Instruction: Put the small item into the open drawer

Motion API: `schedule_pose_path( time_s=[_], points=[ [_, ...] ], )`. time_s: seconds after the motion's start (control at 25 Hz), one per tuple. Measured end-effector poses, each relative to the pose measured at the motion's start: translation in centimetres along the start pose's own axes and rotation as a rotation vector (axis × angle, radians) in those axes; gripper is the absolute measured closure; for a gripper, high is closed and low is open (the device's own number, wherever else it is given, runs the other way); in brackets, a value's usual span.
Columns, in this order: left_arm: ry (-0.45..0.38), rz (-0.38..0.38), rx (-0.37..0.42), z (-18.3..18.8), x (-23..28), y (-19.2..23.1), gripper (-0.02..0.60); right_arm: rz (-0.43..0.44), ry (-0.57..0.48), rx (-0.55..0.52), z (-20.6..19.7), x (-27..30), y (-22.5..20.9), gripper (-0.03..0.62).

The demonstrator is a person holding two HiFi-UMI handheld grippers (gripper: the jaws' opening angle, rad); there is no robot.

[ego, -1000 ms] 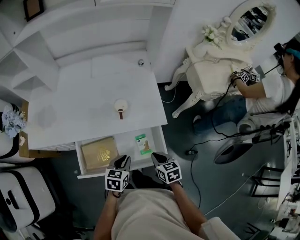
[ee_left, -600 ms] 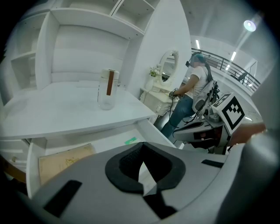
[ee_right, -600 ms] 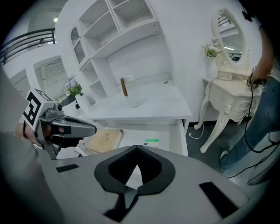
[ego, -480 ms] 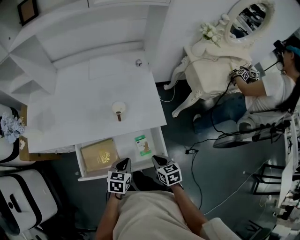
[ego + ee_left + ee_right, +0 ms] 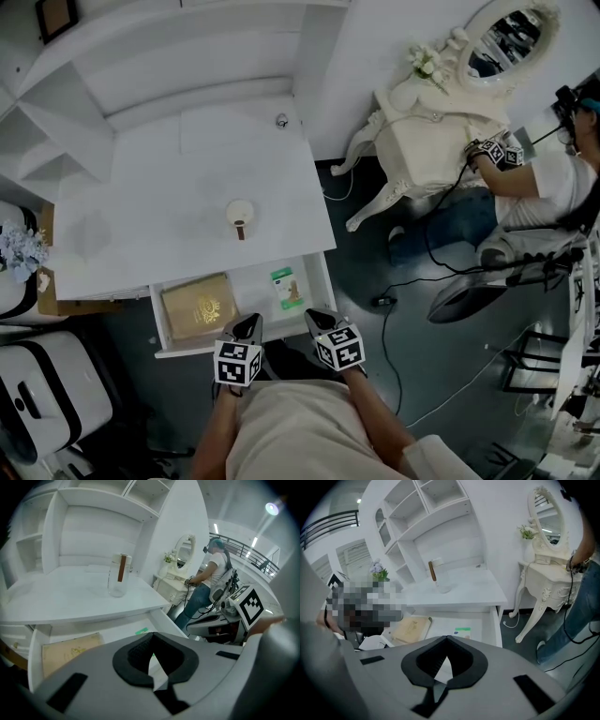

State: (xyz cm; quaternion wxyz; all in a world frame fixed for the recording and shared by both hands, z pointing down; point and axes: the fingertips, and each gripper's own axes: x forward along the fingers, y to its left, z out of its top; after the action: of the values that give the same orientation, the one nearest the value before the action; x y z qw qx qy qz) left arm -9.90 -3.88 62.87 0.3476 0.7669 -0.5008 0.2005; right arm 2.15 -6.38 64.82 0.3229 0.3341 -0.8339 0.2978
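Note:
The small green-and-white item [image 5: 286, 286] lies flat in the right part of the open drawer [image 5: 324, 281], under the white desk. It also shows past the jaws in the left gripper view [image 5: 142, 631] and the right gripper view [image 5: 462, 631]. My left gripper [image 5: 248, 322] hovers at the drawer's front edge, shut and empty [image 5: 151, 634]. My right gripper [image 5: 319, 316] hangs beside it, just in front of the item, its jaw tips together with nothing between them [image 5: 447, 638].
A tan book [image 5: 199, 307] fills the drawer's left part. A glass with a brown stick [image 5: 240, 216] stands on the desk top. A white dressing table [image 5: 431, 141], a seated person [image 5: 553, 183] and floor cables [image 5: 394, 300] are at the right.
Both grippers hold their place at the drawer's front edge. Only the head view has shifted slightly.

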Motion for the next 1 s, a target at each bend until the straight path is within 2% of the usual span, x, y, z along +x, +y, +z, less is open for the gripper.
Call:
schedule_pose_path(
  time_s=[0.44,1.0],
  points=[
    [-0.015,0.014,-0.016,0.08,-0.67,0.58,0.566,0.032,0.001,-0.013,0.52,0.72,0.74,0.569],
    [-0.020,0.006,0.002,0.10,-0.67,0.39,0.566,0.022,0.005,-0.024,0.42,0.72,0.60,0.569]
  ],
)
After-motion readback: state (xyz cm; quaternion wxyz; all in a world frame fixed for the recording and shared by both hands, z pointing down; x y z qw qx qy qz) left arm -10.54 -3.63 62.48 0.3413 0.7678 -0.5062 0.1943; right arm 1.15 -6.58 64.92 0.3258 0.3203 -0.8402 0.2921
